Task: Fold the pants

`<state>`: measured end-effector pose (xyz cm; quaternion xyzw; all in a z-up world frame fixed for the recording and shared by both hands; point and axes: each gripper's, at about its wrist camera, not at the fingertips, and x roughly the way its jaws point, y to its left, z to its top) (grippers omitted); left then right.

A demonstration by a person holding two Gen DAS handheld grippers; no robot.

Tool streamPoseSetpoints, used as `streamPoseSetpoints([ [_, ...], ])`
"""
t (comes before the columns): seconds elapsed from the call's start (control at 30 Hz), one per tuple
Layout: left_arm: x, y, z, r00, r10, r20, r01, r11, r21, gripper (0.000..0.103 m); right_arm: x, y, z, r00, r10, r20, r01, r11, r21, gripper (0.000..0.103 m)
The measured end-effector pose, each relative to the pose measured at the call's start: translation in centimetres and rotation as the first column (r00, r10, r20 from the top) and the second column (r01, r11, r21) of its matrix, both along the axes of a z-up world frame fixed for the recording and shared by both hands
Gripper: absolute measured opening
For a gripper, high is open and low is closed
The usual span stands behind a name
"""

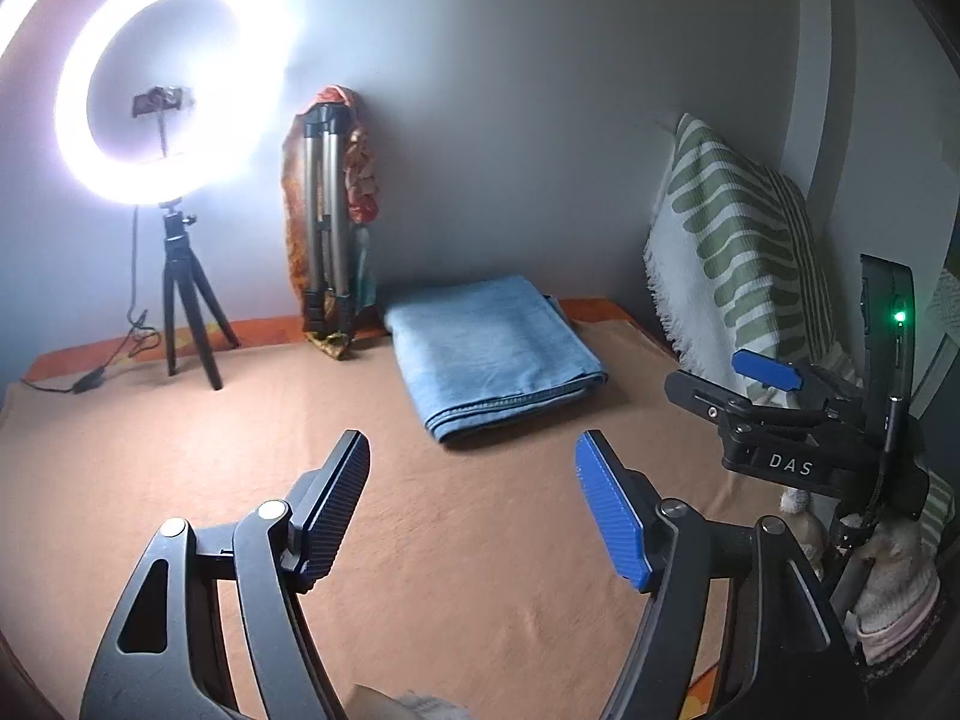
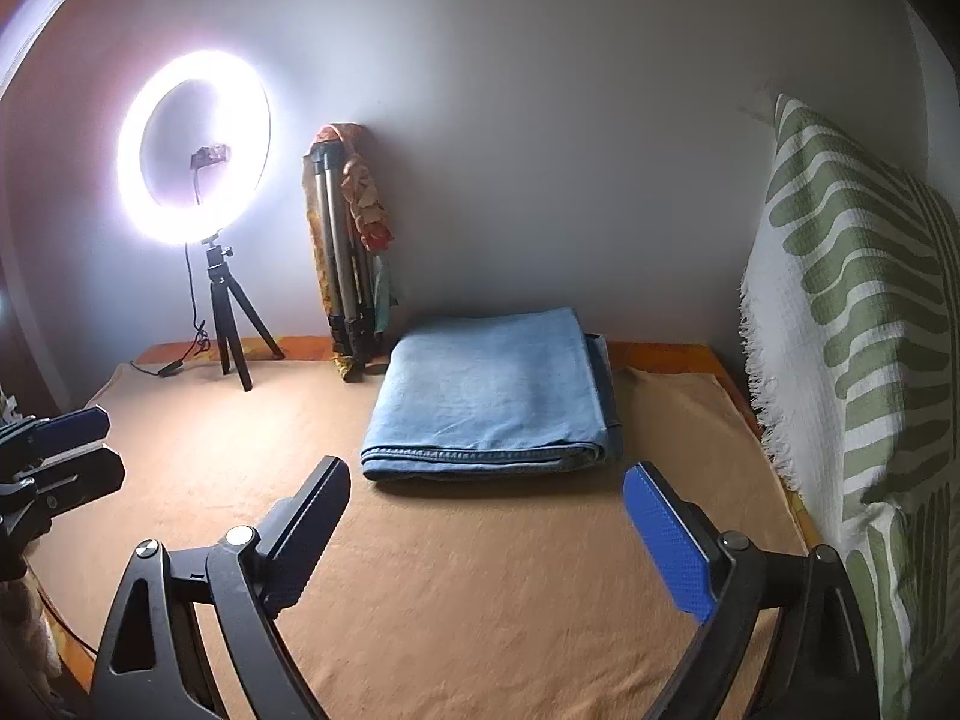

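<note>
The light blue denim pants [image 1: 495,354] lie folded into a thick rectangle on the tan cloth, near the far wall. In the right wrist view the same folded pants [image 2: 489,396] sit straight ahead. My left gripper [image 1: 471,450] is open, well short of the pants, with nothing between its blue-padded fingers. My right gripper [image 2: 489,480] is open too, its tips just short of the fold's near edge and holding nothing. The right gripper [image 1: 756,384] also shows at the right edge of the left wrist view, and the left gripper [image 2: 72,441] at the left edge of the right wrist view.
A lit ring light on a small black tripod [image 1: 180,312] stands at the back left, its cable trailing on the cloth. A folded silver tripod [image 1: 327,228] leans on the wall beside a patterned cloth. A green-and-white pillow [image 2: 858,324] borders the right side.
</note>
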<state>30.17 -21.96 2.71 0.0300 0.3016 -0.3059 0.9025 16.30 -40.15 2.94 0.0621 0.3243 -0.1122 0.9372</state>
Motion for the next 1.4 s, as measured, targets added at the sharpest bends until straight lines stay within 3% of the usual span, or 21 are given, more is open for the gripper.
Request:
streamPoseSetpoints([
  [0.13,-0.8,0.8,0.0,1.000,0.015,-0.002,-0.015,1.000,-0.009,0.080,-0.9,0.6,0.2,1.000,-0.006,0.016,0.006,1.000,0.008,0.103],
  [0.57,-2.0,2.1,-0.6,0.999,0.039,-0.004,-0.039,0.999,0.028,0.082,-1.9,2.5,0.2,0.999,-0.003,0.049,0.005,0.999,-0.051,0.103],
  [1.4,-2.9,2.8,-0.6,0.997,0.061,0.043,-0.063,0.997,0.053,0.082,-2.0,3.1,-0.6,0.999,0.021,0.030,-0.020,0.999,-0.041,0.103],
])
